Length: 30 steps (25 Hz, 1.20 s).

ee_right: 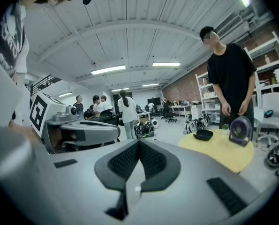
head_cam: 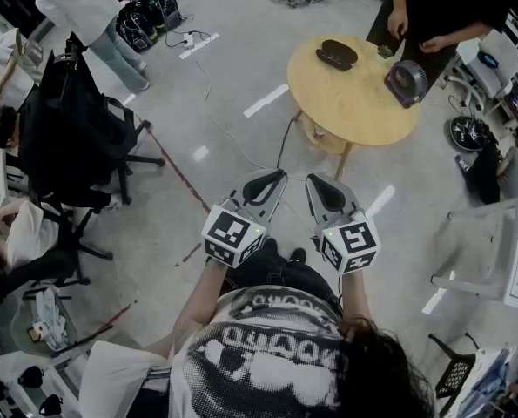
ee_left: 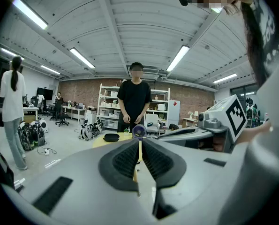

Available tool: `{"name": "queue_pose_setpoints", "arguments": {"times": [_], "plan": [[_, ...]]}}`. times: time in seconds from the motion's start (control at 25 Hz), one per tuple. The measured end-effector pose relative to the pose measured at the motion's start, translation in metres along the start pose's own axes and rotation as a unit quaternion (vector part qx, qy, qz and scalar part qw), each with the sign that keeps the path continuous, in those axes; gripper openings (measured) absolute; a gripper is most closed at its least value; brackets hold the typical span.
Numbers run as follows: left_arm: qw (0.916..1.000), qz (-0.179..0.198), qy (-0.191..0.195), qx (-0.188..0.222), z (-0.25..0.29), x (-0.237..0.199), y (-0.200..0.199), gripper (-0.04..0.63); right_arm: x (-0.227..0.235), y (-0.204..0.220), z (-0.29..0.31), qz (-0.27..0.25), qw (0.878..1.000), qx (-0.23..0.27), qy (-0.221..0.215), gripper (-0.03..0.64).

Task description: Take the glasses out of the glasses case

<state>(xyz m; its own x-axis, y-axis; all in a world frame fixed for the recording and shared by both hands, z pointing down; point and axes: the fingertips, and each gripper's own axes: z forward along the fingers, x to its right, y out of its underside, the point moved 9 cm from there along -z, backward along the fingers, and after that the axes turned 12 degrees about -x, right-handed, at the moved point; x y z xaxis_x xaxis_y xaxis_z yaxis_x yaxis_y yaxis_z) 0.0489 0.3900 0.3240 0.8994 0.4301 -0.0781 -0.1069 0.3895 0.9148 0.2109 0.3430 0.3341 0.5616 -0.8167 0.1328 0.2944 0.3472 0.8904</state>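
Note:
The black glasses case lies closed on a round wooden table, far ahead of both grippers. It also shows small in the left gripper view, as the glasses case, and in the right gripper view, as the glasses case. No glasses are visible. My left gripper and right gripper are held side by side at waist height, well short of the table. The left gripper has its pads together with nothing between them. The right gripper is likewise shut and empty.
A purple desk fan stands on the table's right side, where a person in black stands. Office chairs and seated people fill the left. A white chair is at the right. A cable runs across the floor.

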Motion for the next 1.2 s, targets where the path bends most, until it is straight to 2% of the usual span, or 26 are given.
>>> {"name": "queue_pose_setpoints", "arguments": {"times": [0.28, 0.4, 0.72, 0.84, 1.0, 1.2], "plan": [[0.9999, 0.002, -0.003, -0.014, -0.004, -0.029, 0.007, 0.024, -0.01, -0.003, 0.027, 0.012, 1.0, 0.004, 0.0, -0.002], [1.0, 0.005, -0.003, -0.005, -0.004, -0.039, 0.005, 0.025, -0.01, -0.011, 0.036, 0.005, 1.0, 0.013, 0.004, -0.002], [0.9997, 0.004, 0.019, -0.016, 0.004, -0.071, 0.01, 0.025, -0.008, -0.015, 0.055, 0.033, 0.999, 0.021, 0.023, 0.0], [0.9996, -0.008, 0.024, -0.006, 0.019, -0.071, 0.012, 0.024, 0.006, -0.016, 0.056, 0.02, 0.999, 0.007, 0.033, 0.0], [0.9992, -0.011, 0.035, -0.017, 0.047, -0.071, 0.011, 0.025, 0.035, -0.013, 0.062, 0.031, 0.999, -0.004, 0.039, 0.0], [0.9987, -0.013, 0.042, -0.026, 0.068, -0.097, 0.004, 0.025, 0.058, -0.027, 0.092, 0.041, 0.998, -0.009, 0.041, 0.0]]}}
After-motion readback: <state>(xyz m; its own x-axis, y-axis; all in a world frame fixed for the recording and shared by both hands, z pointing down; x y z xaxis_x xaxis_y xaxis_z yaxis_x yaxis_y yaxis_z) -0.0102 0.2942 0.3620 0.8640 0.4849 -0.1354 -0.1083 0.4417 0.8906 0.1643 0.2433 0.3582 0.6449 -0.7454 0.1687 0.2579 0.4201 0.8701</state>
